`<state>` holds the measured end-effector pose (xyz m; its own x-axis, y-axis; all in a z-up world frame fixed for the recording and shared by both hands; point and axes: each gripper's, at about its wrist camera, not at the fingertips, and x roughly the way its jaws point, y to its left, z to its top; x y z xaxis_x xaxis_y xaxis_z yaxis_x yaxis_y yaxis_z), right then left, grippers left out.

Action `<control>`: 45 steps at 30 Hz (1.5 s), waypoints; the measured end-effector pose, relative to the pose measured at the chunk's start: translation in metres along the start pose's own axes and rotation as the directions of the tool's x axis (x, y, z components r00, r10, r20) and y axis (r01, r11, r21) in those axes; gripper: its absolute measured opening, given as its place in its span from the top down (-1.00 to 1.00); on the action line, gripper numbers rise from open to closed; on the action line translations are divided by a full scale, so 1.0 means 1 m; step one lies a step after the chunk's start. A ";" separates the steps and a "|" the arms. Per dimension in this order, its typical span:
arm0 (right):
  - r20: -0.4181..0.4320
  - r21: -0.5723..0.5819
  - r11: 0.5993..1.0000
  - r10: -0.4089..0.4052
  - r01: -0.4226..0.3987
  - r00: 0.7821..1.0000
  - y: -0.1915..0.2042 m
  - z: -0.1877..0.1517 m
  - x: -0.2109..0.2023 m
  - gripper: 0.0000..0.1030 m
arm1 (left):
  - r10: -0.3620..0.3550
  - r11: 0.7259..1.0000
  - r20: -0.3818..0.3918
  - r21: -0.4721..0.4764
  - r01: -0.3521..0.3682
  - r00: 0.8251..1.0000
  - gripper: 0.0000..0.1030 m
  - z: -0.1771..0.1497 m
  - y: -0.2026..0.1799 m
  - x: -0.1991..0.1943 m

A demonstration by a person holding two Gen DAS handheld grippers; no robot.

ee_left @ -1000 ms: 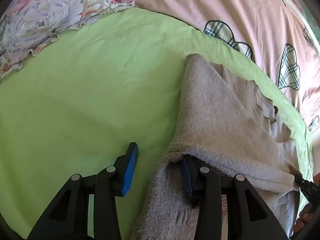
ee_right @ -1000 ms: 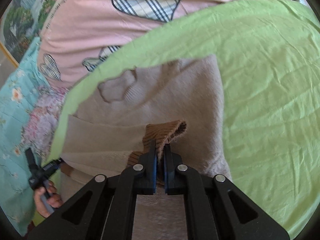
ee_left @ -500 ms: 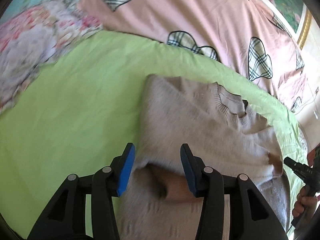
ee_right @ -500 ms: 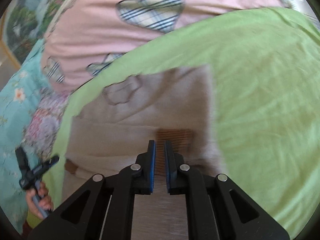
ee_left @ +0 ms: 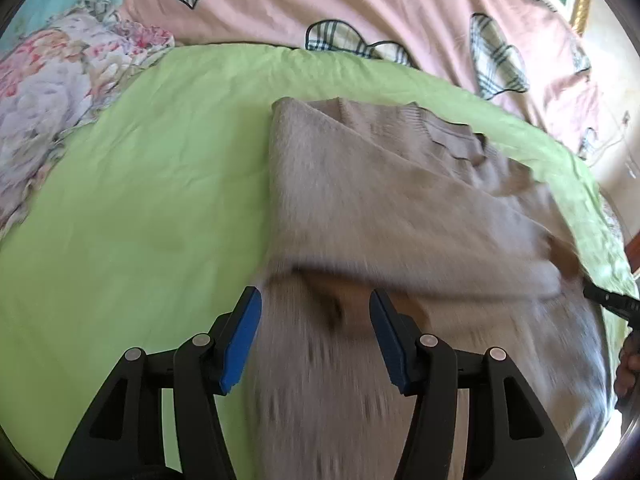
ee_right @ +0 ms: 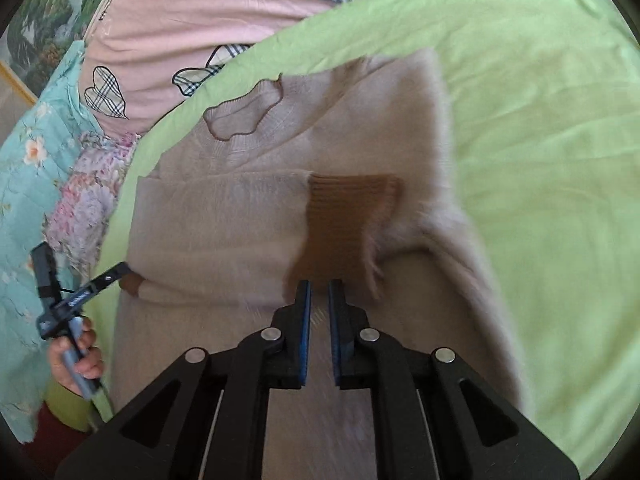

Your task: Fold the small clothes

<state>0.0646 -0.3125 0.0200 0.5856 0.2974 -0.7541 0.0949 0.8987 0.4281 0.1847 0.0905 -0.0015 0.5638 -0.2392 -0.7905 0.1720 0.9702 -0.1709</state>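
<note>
Beige sweater (ee_left: 400, 208) on green sheet (ee_left: 140, 200): left gripper (ee_left: 316, 334) wide open, empty above its sleeve; right gripper (ee_right: 319, 320) slightly parted, empty, just short of brown cuff (ee_right: 344, 220).

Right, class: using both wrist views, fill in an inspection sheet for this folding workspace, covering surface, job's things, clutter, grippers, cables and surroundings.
Surface: green sheet spread on a bed, lightly wrinkled.
Job's things: beige sweater lying flat, both sleeves folded across the body; brown cuff lies on top.
Clutter: nothing seen.
Grippers: left gripper open, above the sweater's lower part, holding nothing; right gripper nearly closed, a narrow gap showing, just short of the brown cuff, holding nothing.
Cables: nothing seen.
Surroundings: pink duvet with plaid hearts beyond the sheet; floral bedding beside it.
</note>
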 end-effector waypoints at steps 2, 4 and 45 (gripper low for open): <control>0.025 0.003 1.000 0.009 -0.010 1.000 -0.003 -0.012 -0.023 0.54 | -0.014 1.000 -0.003 -0.009 0.014 1.000 -0.10 -0.020 0.004 -0.022; 0.046 -0.005 1.000 0.001 -0.001 0.999 -0.003 -0.024 -0.039 0.14 | -0.014 1.000 -0.006 -0.011 0.014 1.000 -0.11 -0.036 0.005 -0.038; -0.078 -0.048 0.951 0.301 -0.305 0.951 -0.043 -0.214 -0.116 0.05 | -0.415 0.910 -0.196 -0.105 0.402 0.888 0.71 -0.229 0.001 -0.085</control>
<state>-0.1797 -0.3163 -0.0178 0.5226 0.5781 -0.6267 -0.1266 0.7795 0.6134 -0.0476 0.1209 -0.0691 0.2707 -0.6074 -0.7468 0.2984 0.7905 -0.5348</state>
